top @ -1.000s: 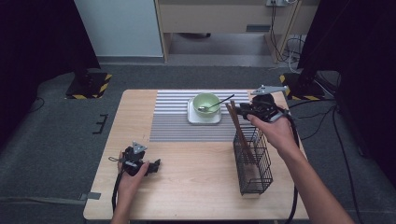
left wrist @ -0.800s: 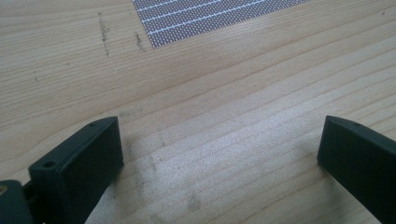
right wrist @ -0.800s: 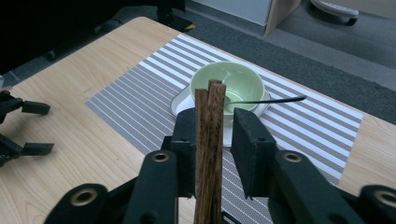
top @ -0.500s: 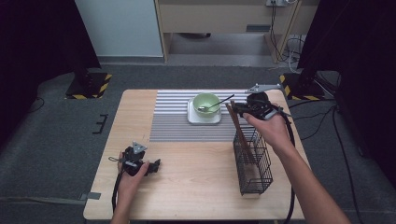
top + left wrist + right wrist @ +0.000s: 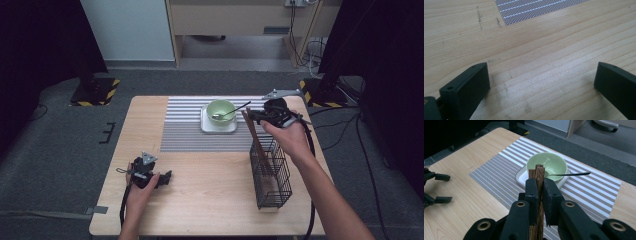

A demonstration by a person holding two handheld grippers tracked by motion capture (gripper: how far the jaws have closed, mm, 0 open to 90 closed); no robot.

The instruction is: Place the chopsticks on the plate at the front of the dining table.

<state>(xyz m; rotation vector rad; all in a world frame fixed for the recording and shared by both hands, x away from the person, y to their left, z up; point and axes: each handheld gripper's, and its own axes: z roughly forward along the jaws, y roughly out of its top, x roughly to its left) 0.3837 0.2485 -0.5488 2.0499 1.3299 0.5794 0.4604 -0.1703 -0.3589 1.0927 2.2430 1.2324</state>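
- Chopsticks [image 5: 539,173], wooden, stood clamped between the right gripper [image 5: 538,186] jaws, which had just been closing, lower ends in the wire basket [image 5: 272,175].
- Left gripper [image 5: 150,176] rested on the worktop [image 5: 536,50], jaws spread, nothing between them.

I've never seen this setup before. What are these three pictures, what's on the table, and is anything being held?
No robot here: a person holds hand-held tongs in each hand. The high view looks down on the table; the other two cameras ride on the tongs and look along their black jaws. On the table lie a striped mat, a green bowl on a white plate with a spoon in it, and a black wire basket. The right tongs have just closed on wooden chopsticks above the basket. The left tongs rest open over bare wood.
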